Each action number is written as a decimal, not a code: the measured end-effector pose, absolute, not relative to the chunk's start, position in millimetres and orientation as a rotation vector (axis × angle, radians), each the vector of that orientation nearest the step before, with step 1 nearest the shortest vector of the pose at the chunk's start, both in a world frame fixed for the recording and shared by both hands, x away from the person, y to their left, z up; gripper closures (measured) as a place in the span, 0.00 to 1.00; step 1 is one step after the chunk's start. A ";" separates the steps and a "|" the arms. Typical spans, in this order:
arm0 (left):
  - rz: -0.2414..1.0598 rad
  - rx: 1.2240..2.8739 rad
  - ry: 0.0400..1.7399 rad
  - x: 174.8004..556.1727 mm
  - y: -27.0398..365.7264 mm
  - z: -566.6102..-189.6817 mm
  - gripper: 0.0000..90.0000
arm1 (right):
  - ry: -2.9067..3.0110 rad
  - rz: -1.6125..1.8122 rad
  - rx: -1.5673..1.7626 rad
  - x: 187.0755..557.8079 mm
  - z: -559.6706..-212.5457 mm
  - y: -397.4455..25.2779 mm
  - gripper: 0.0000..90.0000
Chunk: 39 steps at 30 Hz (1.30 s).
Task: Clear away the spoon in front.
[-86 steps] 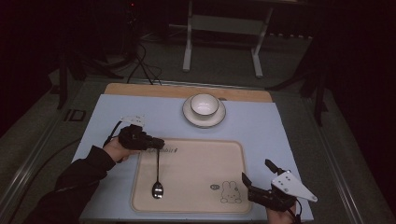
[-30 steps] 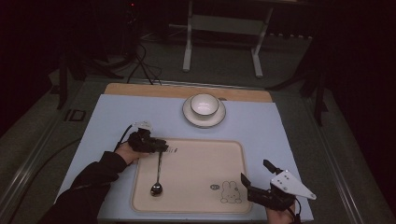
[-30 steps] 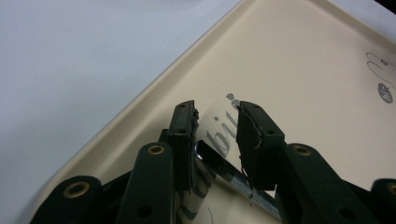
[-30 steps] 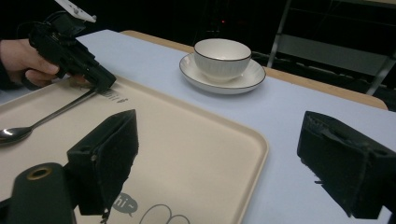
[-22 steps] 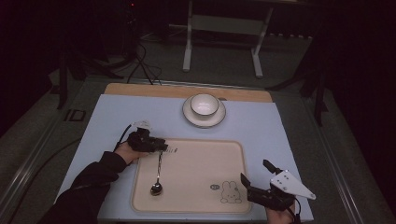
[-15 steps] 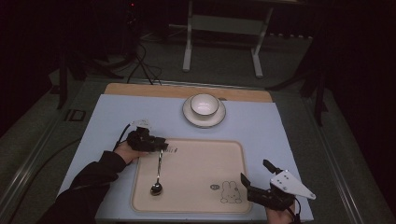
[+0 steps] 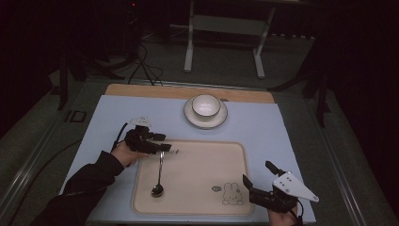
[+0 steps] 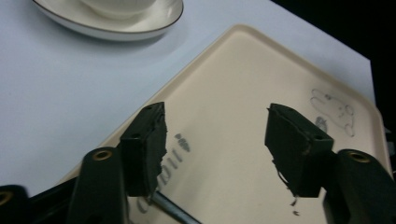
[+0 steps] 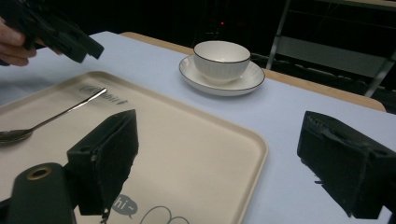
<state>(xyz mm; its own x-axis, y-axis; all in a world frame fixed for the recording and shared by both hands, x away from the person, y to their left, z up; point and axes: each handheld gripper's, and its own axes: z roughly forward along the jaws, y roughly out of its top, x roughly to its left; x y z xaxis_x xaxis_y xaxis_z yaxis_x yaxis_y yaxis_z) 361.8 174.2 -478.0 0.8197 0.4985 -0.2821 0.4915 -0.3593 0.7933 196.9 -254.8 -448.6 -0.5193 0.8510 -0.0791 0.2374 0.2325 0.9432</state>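
Note:
A metal spoon (image 7: 160, 173) lies on the beige tray (image 7: 202, 160), bowl end toward me and handle pointing away. My left gripper (image 7: 162, 142) hovers open at the handle's far tip. In the left gripper view (image 8: 215, 140) the jaws stand wide apart over the tray (image 8: 243, 84), and the handle tip (image 8: 175, 213) shows low beside the left-hand jaw, not clamped. My right gripper (image 7: 256, 172) is open over the tray's front right corner, near the rabbit drawing (image 7: 230, 193). The right gripper view (image 9: 224, 158) shows the spoon (image 9: 51, 116) and the left gripper (image 9: 56, 35) farther off.
A white bowl (image 7: 205, 105) sits on a saucer (image 7: 205, 120) behind the tray on the pale blue mat (image 7: 282, 136). A wooden strip (image 7: 141, 90) edges the table's far side. Beyond it, a dark floor holds cables and a metal stand (image 7: 223, 28).
The left gripper has shifted slightly back from the tray edge near the spoon handle. The spoon, the bowl and the right gripper have stayed put.

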 end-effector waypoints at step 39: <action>0.111 1.904 0.754 286.9 213.0 -463.4 0.01 | 1.911 1.296 0.986 199.6 -449.2 -252.1 0.14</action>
<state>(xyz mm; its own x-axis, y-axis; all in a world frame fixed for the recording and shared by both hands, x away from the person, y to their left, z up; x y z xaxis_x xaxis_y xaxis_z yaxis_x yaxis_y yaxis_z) 286.9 213.0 -463.4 0.7979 0.5473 -0.2526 0.4510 -0.2642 0.8525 199.6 -252.1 -449.2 -0.5290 0.8446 -0.0821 0.2362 0.2394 0.9417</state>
